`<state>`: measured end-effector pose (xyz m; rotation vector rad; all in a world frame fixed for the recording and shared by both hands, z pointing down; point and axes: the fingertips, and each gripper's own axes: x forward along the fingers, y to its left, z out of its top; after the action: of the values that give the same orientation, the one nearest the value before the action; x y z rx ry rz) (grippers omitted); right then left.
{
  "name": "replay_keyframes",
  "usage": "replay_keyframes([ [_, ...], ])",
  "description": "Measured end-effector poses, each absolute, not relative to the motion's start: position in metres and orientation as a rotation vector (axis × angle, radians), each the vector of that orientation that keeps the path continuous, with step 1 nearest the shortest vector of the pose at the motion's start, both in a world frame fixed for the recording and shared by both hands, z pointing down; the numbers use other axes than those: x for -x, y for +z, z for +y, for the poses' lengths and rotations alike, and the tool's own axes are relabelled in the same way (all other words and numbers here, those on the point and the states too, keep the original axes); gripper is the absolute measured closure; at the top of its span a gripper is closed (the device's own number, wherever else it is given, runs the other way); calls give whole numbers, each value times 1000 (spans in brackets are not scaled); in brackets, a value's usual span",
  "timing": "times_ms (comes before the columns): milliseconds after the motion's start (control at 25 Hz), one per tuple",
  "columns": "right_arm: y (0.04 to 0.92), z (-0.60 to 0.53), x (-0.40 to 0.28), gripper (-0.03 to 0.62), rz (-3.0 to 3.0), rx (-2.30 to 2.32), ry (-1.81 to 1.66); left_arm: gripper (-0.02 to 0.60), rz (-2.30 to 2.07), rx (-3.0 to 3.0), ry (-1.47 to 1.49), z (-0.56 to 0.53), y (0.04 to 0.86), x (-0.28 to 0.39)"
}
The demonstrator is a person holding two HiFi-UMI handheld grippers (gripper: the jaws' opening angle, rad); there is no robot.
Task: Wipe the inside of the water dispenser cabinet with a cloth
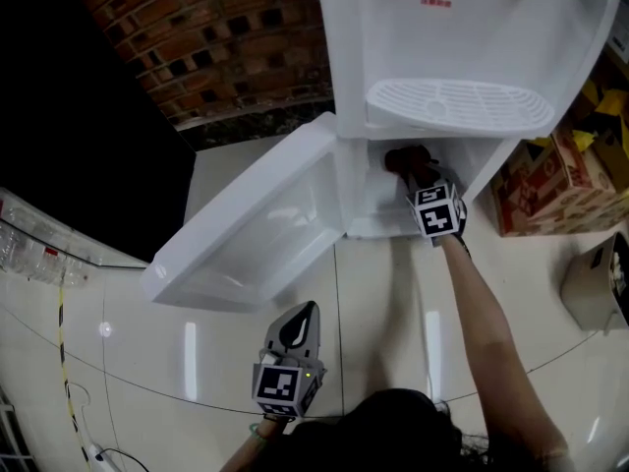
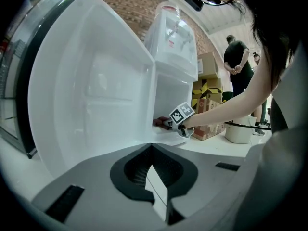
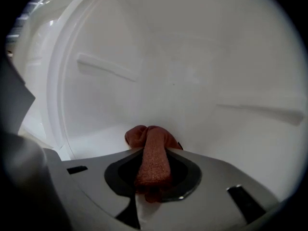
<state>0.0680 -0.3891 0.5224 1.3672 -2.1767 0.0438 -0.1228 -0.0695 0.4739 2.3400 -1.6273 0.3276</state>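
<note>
**Cloth clamped in right hand-held gripper, inside dispenser cabinet**

Person's dark hair (image 1: pixel 403 426) sits at the bottom edge of the head view. Just ahead, the left hand-held gripper (image 1: pixel 307 313) hovers over the glossy white tiled floor (image 1: pixel 128 362), jaws closed tip to tip with nothing between them. Past it, the white plastic cabinet door (image 1: pixel 256 214) is swung wide open to the left. The right hand-held gripper (image 3: pixel 153 149), on an outstretched bare arm (image 1: pixel 482 303), reaches into the open lower cabinet (image 3: pixel 202 71) of the tall white plastic water dispenser (image 1: pixel 472 28). Its jaws are clamped on a rust-red knitted cloth (image 3: pixel 144 136). A strip of the cloth runs between the jaws and the bunched end sits low against the white inner wall. Brown cardboard boxes (image 1: pixel 550 180) stand right of the dispenser, with a red brick wall (image 1: pixel 216 37) behind.
</note>
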Motion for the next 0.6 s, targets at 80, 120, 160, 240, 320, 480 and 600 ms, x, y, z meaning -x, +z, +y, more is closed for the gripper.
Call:
replay_keyframes([
  [80, 518, -389, -81, 516, -2158, -1414, 87, 604, -1651, -2323, 318, -71, 471, 129],
  [120, 516, -389, -81, 516, -2154, -1418, 88, 604, -1661, -2311, 309, -71, 470, 132],
  [160, 514, -388, -80, 516, -2146, -1412, 74, 604, -1668, -2304, 301, -72, 469, 134],
  [240, 513, -385, -77, 516, -2145, -1395, 54, 604, -1671, -2307, 295, -71, 468, 134],
  [320, 508, -380, -73, 516, -2178, -1390, 55, 604, -1671, -2318, 296, -70, 467, 133],
  [480, 486, -354, -33, 516, -2301, -1309, -8, 604, -1671, -2315, 291, -69, 465, 132],
  [600, 480, -328, 5, 516, -2394, -1224, -2, 604, -1660, -2329, 295, -68, 464, 127],
])
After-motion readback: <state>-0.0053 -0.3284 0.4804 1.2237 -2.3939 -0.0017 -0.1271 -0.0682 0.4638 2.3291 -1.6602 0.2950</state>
